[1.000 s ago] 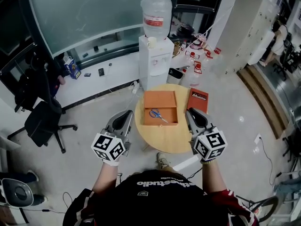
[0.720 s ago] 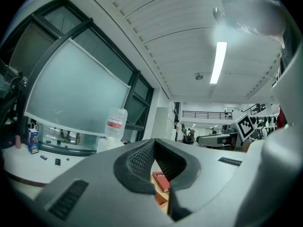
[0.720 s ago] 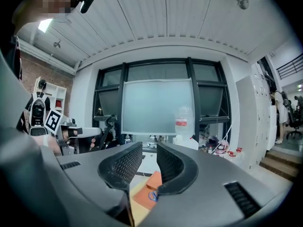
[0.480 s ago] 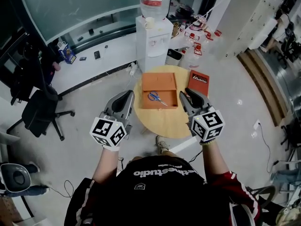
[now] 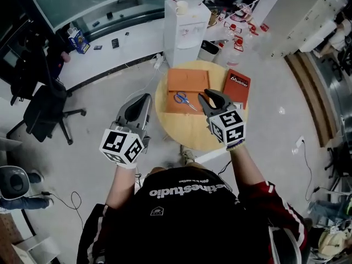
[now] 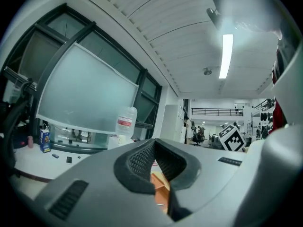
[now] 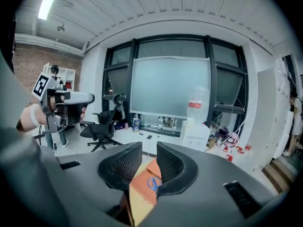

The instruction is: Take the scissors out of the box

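An open orange box (image 5: 191, 81) lies on a round wooden table (image 5: 192, 132). Blue-handled scissors (image 5: 183, 98) lie inside it. My right gripper (image 5: 213, 96) hovers over the table just right of the box, tilted down, jaws open and empty. In the right gripper view (image 7: 149, 148) the scissors (image 7: 152, 182) and box (image 7: 141, 193) show through the gap, farther off. My left gripper (image 5: 146, 98) hangs off the table's left edge, level, its pads (image 6: 142, 159) meeting at the tips with nothing held.
A red book (image 5: 236, 86) lies on the table right of the box. A water dispenser (image 5: 184, 29) stands behind the table. A black office chair (image 5: 41, 111) is at the left. The person's feet are near the table's front edge.
My right gripper has moved forward and down, from beside the table to over it by the box, and its jaws have widened. The left gripper has stayed about where it was.
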{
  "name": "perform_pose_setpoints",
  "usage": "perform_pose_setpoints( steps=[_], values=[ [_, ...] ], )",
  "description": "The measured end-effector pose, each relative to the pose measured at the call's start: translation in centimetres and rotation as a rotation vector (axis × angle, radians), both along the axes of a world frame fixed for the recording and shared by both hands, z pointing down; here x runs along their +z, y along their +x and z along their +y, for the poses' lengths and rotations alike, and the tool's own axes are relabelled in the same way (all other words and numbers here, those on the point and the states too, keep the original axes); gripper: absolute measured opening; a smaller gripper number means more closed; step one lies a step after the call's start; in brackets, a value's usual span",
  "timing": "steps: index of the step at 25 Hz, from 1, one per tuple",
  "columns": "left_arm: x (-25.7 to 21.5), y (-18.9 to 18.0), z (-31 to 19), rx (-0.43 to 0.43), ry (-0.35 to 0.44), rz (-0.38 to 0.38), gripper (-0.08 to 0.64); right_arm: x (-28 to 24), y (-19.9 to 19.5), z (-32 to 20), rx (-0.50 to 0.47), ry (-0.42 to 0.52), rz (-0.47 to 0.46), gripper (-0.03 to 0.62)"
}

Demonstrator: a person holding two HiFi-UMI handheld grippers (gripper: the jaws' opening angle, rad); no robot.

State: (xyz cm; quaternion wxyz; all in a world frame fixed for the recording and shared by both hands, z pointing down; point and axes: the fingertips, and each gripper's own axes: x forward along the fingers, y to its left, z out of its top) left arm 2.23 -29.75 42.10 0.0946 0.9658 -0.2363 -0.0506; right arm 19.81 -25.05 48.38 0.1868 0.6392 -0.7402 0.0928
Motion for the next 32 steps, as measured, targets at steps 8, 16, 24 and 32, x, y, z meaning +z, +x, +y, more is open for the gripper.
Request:
perform_pose_setpoints(
  steps=[8, 16, 24, 32],
  values=[
    [2.2, -0.1, -1.3, -0.066, -0.031, -0.045, 0.017, 7.1, 0.1, -3.0, -0.075, -0.160, 0.037, 0.106],
    [4.3, 0.5, -1.7, -0.128, -0.057, -0.094, 0.017, 14.5, 1.5, -5.5, -0.149, -0.289, 0.067, 0.110],
    [4.7, -0.1, -2.6, -0.215, -0.065, -0.141, 0.017, 21.6, 1.9, -7.9, -0.210, -0.402, 0.085, 0.112],
    [5.8, -0.6, -3.5, -0.292, -0.088, -0.178, 0.017, 27.4, 3.0, -9.1, -0.226, -0.508, 0.078, 0.114]
  ],
)
